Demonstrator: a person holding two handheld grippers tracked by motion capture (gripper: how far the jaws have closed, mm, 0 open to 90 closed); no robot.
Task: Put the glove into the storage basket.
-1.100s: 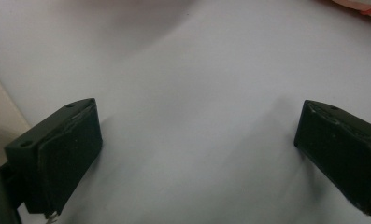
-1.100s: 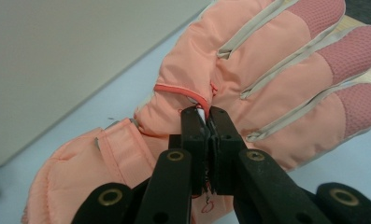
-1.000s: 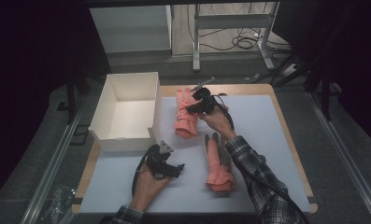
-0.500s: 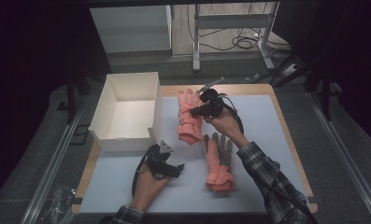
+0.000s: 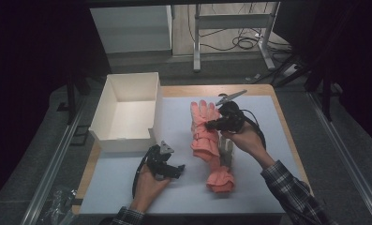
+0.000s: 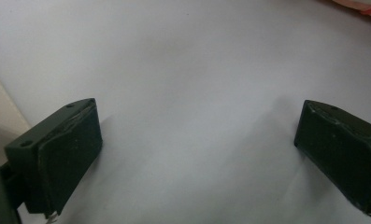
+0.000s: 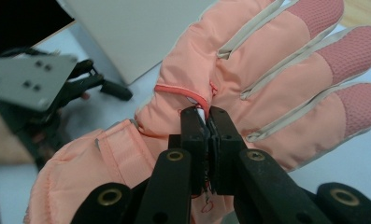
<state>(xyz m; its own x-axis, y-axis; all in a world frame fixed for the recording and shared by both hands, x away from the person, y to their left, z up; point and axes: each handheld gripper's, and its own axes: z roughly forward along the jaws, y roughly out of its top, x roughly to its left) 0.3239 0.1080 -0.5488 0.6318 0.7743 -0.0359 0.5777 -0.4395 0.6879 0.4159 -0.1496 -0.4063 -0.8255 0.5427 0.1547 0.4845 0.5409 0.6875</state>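
Glove one [image 5: 204,127], salmon-pink with pale trim, was clamped at mid-palm by the right gripper [image 5: 211,124]; in the right gripper view its jaws were pressed together on a fold of the fabric [image 7: 192,100]. The glove hung over the grey mat [image 5: 263,122] at centre, fingers toward the far edge, cuff overlapping glove two [image 5: 220,176], which lay flat nearer the person. The left gripper [image 5: 176,168] rested on the mat at near left, jaws wide apart with nothing between them. The white box [image 5: 127,140] at far left held nothing visible. Judged status: pickup of glove one complete; transfer to the box outstanding; glove two not yet handled.
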